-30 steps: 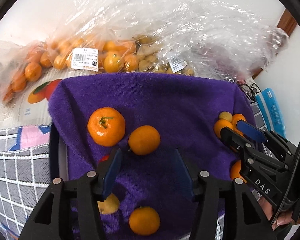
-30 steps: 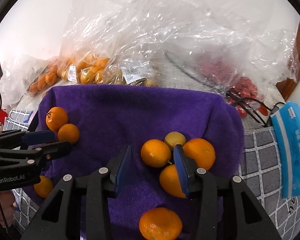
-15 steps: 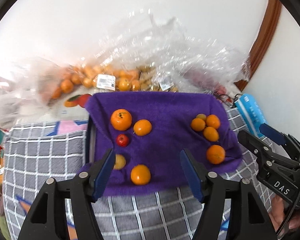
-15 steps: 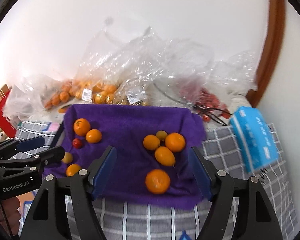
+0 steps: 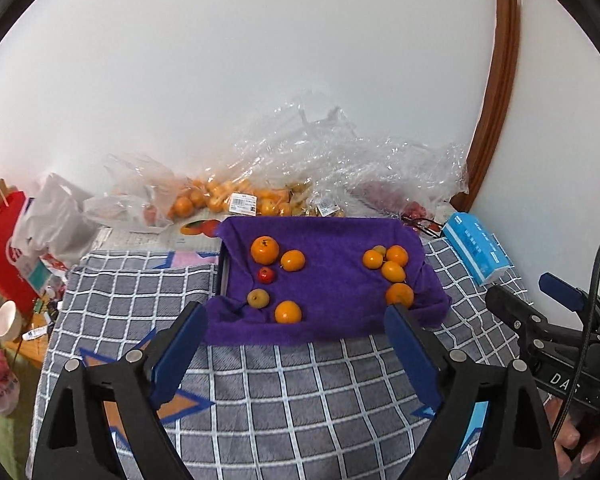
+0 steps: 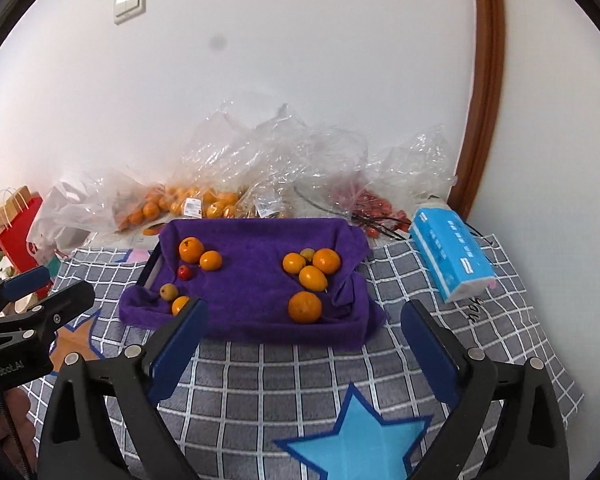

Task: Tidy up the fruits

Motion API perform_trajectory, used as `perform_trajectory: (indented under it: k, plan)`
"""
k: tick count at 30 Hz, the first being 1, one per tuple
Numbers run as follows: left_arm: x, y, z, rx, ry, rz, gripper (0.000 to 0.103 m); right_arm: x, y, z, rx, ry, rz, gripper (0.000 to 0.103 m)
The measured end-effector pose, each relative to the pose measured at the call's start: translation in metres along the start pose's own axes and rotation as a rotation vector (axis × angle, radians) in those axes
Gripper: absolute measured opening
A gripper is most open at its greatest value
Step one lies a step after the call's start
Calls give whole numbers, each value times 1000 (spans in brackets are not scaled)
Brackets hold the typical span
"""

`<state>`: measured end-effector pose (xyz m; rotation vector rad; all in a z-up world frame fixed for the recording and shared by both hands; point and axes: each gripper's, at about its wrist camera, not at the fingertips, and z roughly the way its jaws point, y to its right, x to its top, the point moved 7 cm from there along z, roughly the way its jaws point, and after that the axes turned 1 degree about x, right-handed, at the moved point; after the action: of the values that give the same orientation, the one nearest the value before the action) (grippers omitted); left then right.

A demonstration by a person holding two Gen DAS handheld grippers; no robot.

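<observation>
A tray draped in a purple towel (image 5: 328,300) (image 6: 252,292) lies on the checked blanket. On its left side sit two oranges (image 5: 265,250) (image 6: 191,249), a small red fruit (image 5: 266,275) (image 6: 185,272), a yellowish fruit (image 5: 258,298) (image 6: 168,291) and another orange (image 5: 288,312). On its right side is a cluster of oranges (image 5: 388,264) (image 6: 310,266) and a single orange (image 5: 399,294) (image 6: 305,307). My left gripper (image 5: 296,316) is open and empty, held back from the tray's near edge. My right gripper (image 6: 304,312) is open and empty too, also in front of the tray.
Clear plastic bags of oranges (image 5: 216,200) (image 6: 188,204) and red fruit (image 6: 372,204) lie against the wall behind the tray. A blue tissue pack (image 5: 478,254) (image 6: 452,252) is at the right. A red paper bag (image 5: 4,240) and a bowl (image 5: 8,318) are at the left.
Both grippers have pulled back and up from the tray and opened wider. The whole tray and the blanket are now in view. The fruit has not moved.
</observation>
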<state>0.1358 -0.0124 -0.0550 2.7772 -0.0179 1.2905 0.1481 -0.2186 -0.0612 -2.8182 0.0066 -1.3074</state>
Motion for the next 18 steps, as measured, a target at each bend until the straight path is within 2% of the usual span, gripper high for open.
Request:
perform_trajectory:
  k: [7,18]
  plan:
    - [-12,9,-27,28,59,12,91,-16,8,-17,-7,0,22,102]
    - [-19,15,-36,24,69,4,91,-26,10,-37,-13,22,12,101]
